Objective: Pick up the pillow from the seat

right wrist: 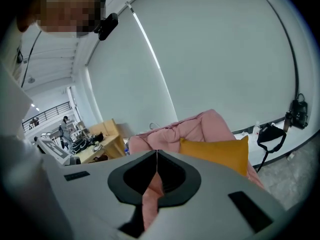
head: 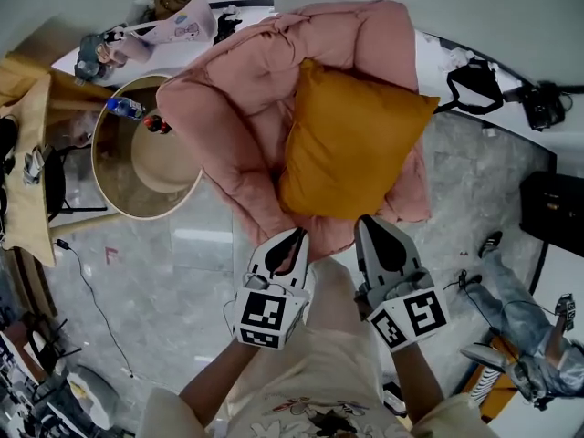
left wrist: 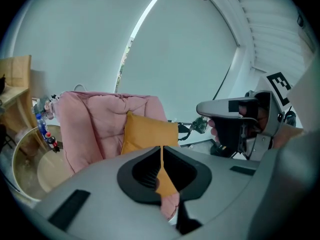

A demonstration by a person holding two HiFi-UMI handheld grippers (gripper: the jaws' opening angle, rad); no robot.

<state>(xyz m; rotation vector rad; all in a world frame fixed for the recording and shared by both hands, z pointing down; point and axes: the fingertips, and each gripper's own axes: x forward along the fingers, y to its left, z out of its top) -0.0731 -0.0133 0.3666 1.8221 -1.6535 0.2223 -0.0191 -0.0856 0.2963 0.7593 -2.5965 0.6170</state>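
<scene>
An orange pillow (head: 351, 144) leans upright on the seat of a pink padded armchair (head: 242, 117). It also shows in the left gripper view as the orange pillow (left wrist: 145, 131) and in the right gripper view as the orange pillow (right wrist: 220, 154). My left gripper (head: 299, 234) and right gripper (head: 363, 221) hover side by side just in front of the chair's front edge, below the pillow, both shut with nothing between the jaws. Neither touches the pillow.
A round wooden side table (head: 146, 153) with bottles (head: 123, 108) stands left of the chair. A wooden desk (head: 27, 144) is at far left. Bags (head: 474, 85) and a dark case (head: 552, 203) lie at right, and a person's legs (head: 511, 313) stretch along the floor.
</scene>
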